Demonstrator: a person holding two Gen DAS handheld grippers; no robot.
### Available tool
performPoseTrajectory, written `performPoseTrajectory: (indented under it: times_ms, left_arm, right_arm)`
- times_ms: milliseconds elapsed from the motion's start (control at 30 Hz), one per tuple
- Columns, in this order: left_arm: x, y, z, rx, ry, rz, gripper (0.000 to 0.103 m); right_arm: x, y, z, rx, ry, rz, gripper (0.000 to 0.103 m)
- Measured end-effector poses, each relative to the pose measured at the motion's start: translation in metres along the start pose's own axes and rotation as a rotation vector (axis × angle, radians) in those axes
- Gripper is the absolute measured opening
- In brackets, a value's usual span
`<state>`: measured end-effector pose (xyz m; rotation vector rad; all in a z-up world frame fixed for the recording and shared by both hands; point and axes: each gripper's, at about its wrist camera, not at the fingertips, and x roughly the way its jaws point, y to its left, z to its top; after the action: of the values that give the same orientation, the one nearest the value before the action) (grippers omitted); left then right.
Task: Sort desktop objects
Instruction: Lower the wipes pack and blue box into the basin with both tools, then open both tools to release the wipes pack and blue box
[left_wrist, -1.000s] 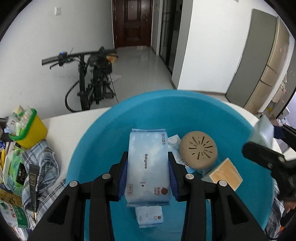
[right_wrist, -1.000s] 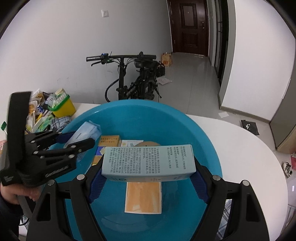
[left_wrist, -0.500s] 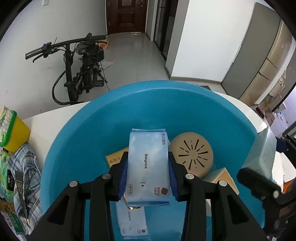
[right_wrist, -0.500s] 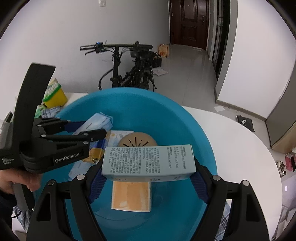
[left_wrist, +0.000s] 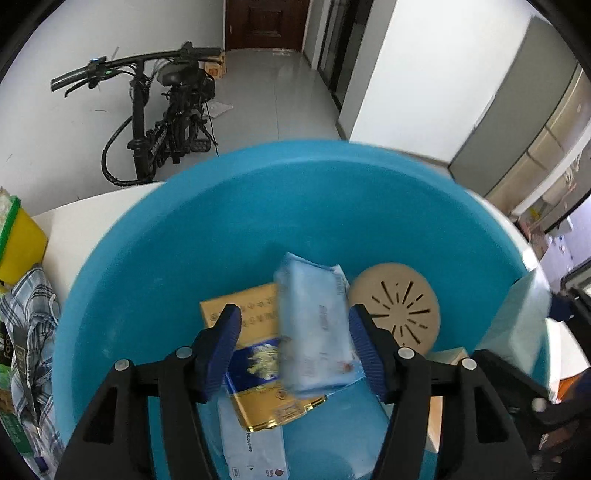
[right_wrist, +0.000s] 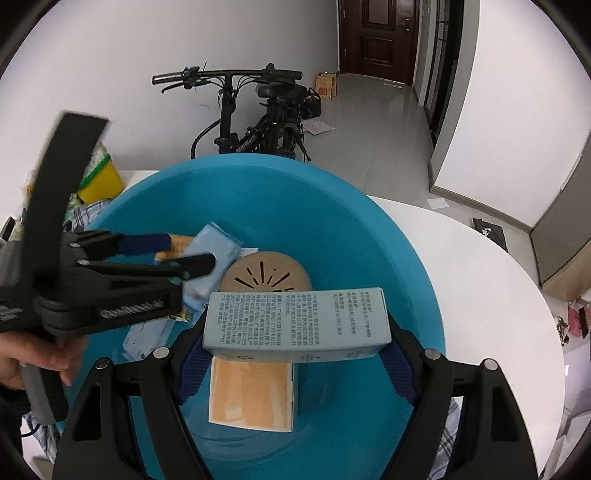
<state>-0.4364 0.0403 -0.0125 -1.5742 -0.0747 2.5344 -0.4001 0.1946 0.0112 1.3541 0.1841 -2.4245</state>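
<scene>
A big blue basin (left_wrist: 207, 236) (right_wrist: 369, 229) stands on the white table. My left gripper (left_wrist: 295, 343) (right_wrist: 184, 254) is open above it. A light blue wipes pack (left_wrist: 314, 328) (right_wrist: 210, 258), blurred, is dropping free between its fingers. In the basin lie a round tan disc (left_wrist: 399, 310) (right_wrist: 266, 277), a gold and blue box (left_wrist: 258, 354), another wipes pack (left_wrist: 251, 443) and an orange box (right_wrist: 251, 395). My right gripper (right_wrist: 295, 358) is shut on a pale blue carton (right_wrist: 295, 321) over the basin's near side.
A yellow bin (left_wrist: 18, 240) (right_wrist: 99, 177), a checked cloth (left_wrist: 29, 332) and several packets lie left of the basin. The white round table (right_wrist: 480, 280) stretches to the right. A bicycle (left_wrist: 162, 118) stands on the floor behind.
My left gripper has opened and let go of the wipes pack, which now tilts and falls into the basin. My right gripper has moved closer over the basin with the carton.
</scene>
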Motion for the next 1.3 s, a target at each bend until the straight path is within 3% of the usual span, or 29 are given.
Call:
performPoseTrajectory:
  times_ms: [233, 300, 433, 900, 1033, 1300]
  left_arm:
    - [-0.018, 0.002, 0.006, 0.013, -0.052, 0.051, 0.068]
    - [-0.02, 0.0, 0.006, 0.021, -0.058, 0.059, 0.073]
    - [-0.023, -0.001, 0.004, 0.033, -0.07, 0.095, 0.074]
    - [-0.015, 0.005, 0.001, 0.017, -0.057, 0.109, 0.074]
    - [-0.015, 0.005, -0.001, 0.018, -0.057, 0.108, 0.074]
    - [-0.018, 0.006, -0.004, 0.007, -0.071, 0.119, 0.074]
  right_arm:
    - [0.014, 0.019, 0.006, -0.051, 0.048, -0.015, 0.079]
    - [0.022, 0.024, 0.01, -0.069, 0.084, -0.015, 0.079]
    - [0.041, 0.03, 0.015, -0.066, 0.157, 0.009, 0.079]
    - [0.063, 0.035, 0.021, -0.076, 0.199, 0.012, 0.08]
    - [0.062, 0.035, 0.02, -0.08, 0.189, 0.0, 0.092]
    - [0.054, 0.035, 0.014, -0.081, 0.179, -0.004, 0.092]
